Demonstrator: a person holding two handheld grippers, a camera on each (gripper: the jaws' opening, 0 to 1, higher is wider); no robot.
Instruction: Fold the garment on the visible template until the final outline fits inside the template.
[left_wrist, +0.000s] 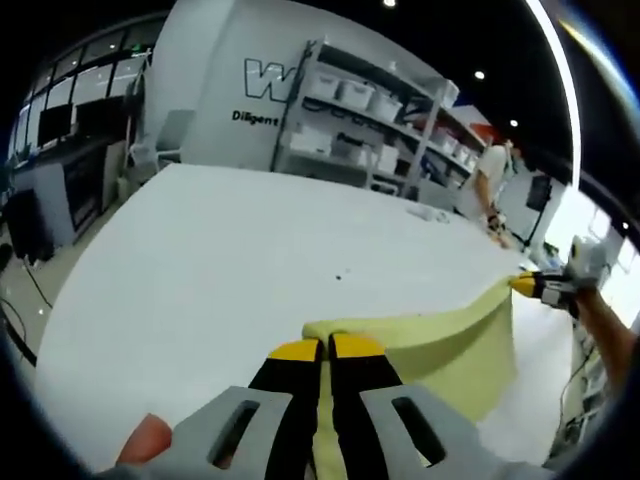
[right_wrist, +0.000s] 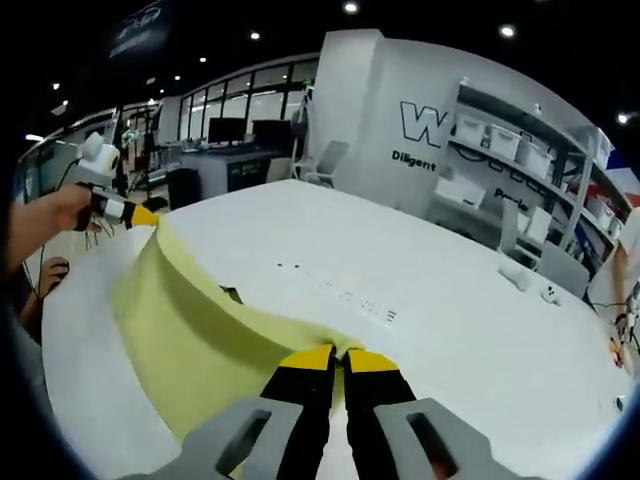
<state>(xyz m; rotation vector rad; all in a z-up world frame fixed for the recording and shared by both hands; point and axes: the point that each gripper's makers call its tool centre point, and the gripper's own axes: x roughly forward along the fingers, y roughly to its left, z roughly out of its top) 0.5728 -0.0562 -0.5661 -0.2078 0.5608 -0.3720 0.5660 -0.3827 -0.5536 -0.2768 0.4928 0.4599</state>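
I cannot find the template on the white tabletop (left_wrist: 200, 260); only faint dark marks (right_wrist: 340, 293) show in the right gripper view, too small for me to read. The pale yellow garment (right_wrist: 190, 330) hangs stretched between my two tools, lifted over the tabletop, and its lower part is cut off behind the jaws. My left tool (left_wrist: 325, 350) has its jaws together, clamped on one edge of the garment (left_wrist: 440, 345). My right tool (right_wrist: 340, 358) is clamped the same way on the other edge. Each tool also appears in the other view, far along the cloth, held by a hand (right_wrist: 50, 215). Behind the tabletop stand shelves (left_wrist: 370, 120) with white bins (left_wrist: 345, 95); what is in them I cannot make out.
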